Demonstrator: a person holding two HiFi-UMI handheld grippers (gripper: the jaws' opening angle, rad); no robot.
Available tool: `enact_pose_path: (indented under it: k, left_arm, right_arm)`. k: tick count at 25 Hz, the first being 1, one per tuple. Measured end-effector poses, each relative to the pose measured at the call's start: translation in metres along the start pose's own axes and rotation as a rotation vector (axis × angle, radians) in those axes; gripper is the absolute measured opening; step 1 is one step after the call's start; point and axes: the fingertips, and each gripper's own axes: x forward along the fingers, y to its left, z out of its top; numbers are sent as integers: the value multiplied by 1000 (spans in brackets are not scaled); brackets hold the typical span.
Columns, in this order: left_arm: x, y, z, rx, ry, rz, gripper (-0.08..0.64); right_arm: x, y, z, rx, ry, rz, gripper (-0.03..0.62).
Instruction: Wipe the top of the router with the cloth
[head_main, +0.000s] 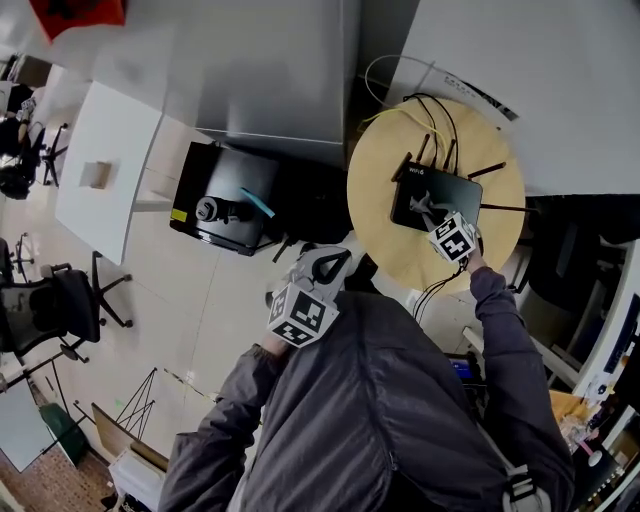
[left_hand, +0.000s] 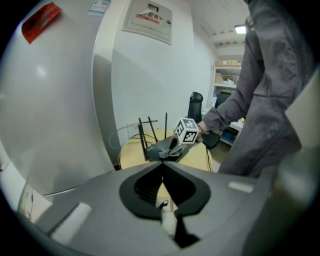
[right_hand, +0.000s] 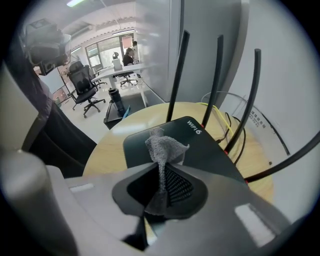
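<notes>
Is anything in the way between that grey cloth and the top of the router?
Nothing visible. The right gripper holds the cloth over the router, whose top is bare; its antennas stand at the far edge.

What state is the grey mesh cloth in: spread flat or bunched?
Bunched. The grey mesh cloth is pinched between the shut jaws of the right gripper, its crumpled free end over the flat black router.

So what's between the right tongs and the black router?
The grey cloth, pinched in the right tongs, sticks out over the router; the right gripper view shows it.
</notes>
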Motion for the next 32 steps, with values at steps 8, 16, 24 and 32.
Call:
enact_pose_path:
  k: [8,16,24,32]
  left_arm:
    - [11,-5,3,20,0,-38,0]
    - [16,-9,7,29,4,-39,0]
    - [15,-11,6,19,17,-10,0]
    - [14,-10,7,24,15,-15,0]
  right_arm:
    - [-6,28,-14,14,2,39,31]
    - [-18,-46,-2,79,-87,-69,31]
    - [0,-115,-24,51,51,-131,31]
    - [-7,-78,-34,53,40,-83,29]
